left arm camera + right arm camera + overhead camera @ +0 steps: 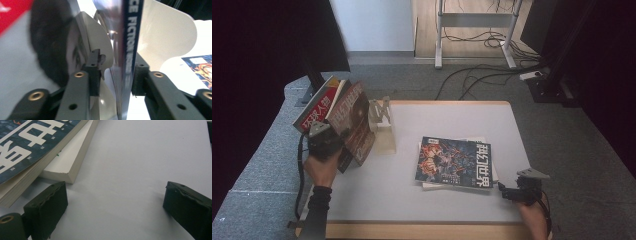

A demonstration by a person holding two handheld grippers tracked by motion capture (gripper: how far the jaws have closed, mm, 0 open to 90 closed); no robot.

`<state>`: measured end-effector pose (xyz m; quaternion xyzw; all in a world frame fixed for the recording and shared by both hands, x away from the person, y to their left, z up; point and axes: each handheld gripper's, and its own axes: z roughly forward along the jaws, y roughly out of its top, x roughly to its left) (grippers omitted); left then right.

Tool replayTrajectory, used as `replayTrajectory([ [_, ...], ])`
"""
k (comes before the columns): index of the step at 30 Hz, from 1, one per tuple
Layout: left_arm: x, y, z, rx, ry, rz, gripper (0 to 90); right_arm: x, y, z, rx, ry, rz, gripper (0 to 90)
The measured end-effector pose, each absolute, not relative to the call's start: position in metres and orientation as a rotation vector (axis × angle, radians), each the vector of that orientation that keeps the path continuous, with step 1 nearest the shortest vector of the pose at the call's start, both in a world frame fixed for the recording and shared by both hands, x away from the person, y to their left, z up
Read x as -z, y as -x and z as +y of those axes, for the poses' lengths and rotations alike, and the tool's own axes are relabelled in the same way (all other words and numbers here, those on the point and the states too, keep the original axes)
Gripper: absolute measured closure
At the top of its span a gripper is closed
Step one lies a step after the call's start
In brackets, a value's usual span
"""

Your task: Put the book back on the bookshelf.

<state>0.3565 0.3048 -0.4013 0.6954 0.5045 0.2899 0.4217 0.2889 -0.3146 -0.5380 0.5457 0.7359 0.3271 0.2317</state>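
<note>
Glossy thin magazine [126, 50] stands at the white bookend [382, 125] | my left gripper [116, 75] jaws loose around its spine, not pressing | floppy, slippery: hold near spine | right gripper [115, 205] wide, empty, near flat books [455, 162].

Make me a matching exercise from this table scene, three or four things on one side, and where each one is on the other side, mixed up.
Things:
1. red magazine
2. dark blue magazine
3. white bookend
4. right hand-held gripper

Places:
A. flat on the table, on top of a white book
B. standing near the table's far left
C. low at the table's near right corner
D. leaning at the far left

Pairs: 1-D, 2-A, 3-B, 4-C
</note>
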Motion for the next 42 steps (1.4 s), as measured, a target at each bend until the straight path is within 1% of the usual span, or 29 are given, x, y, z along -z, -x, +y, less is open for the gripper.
replayTrajectory([
  [8,0.398,-0.321,0.317,-0.659,-1.798,1.229,49.9,0.538,-0.289,-0.315,-0.899,-1.5,2.023,4.9],
  [10,0.398,-0.313,0.317,-0.644,-1.822,1.203,47.6,0.538,-0.289,-0.315,-0.899,-1.5,2.023,4.9],
  [12,0.399,-0.303,0.313,-0.613,-1.858,1.15,42.1,0.538,-0.289,-0.315,-0.899,-1.5,2.024,5.0],
  [14,0.4,-0.297,0.309,-0.602,-1.886,1.113,38.6,0.538,-0.289,-0.315,-0.899,-1.499,2.024,5.1],
  [17,0.404,-0.29,0.293,-0.568,-1.944,1.012,30.8,0.538,-0.289,-0.315,-0.904,-1.498,2.025,5.1],
  [18,0.406,-0.29,0.289,-0.56,-1.954,0.992,26.7,0.538,-0.289,-0.315,-0.907,-1.497,2.026,5.1],
  [20,0.409,-0.294,0.275,-0.517,-1.986,0.942,19.5,0.537,-0.288,-0.315,-0.92,-1.492,2.034,6.0],
  [23,0.414,-0.302,0.255,-0.468,-2.028,0.913,13.3,0.536,-0.286,-0.316,-0.94,-1.493,2.042,7.2],
  [24,0.416,-0.304,0.25,-0.451,-2.046,0.89,12.5,0.534,-0.285,-0.317,-0.944,-1.49,2.043,7.3],
  [26,0.422,-0.31,0.232,-0.422,-2.079,0.849,5.6,0.531,-0.283,-0.318,-0.944,-1.483,2.044,7.4],
  [34,0.445,-0.335,0.183,-0.311,-2.133,0.714,4.6,0.506,-0.282,-0.31,-1.006,-1.414,2.053,7.5],
  [37,0.456,-0.346,0.172,-0.23,-2.086,0.677,5.6,0.5,-0.286,-0.3,-1.024,-1.378,2.081,7.5],
  [38,0.459,-0.349,0.167,-0.22,-2.103,0.674,5.0,0.498,-0.289,-0.294,-1.03,-1.362,2.093,7.4],
  [40,0.465,-0.353,0.154,-0.239,-2.172,0.647,4.4,0.497,-0.293,-0.285,-1.04,-1.332,2.121,6.9],
  [42,0.471,-0.356,0.148,-0.225,-2.154,0.635,4.2,0.498,-0.298,-0.276,-1.04,-1.31,2.148,6.2],
])
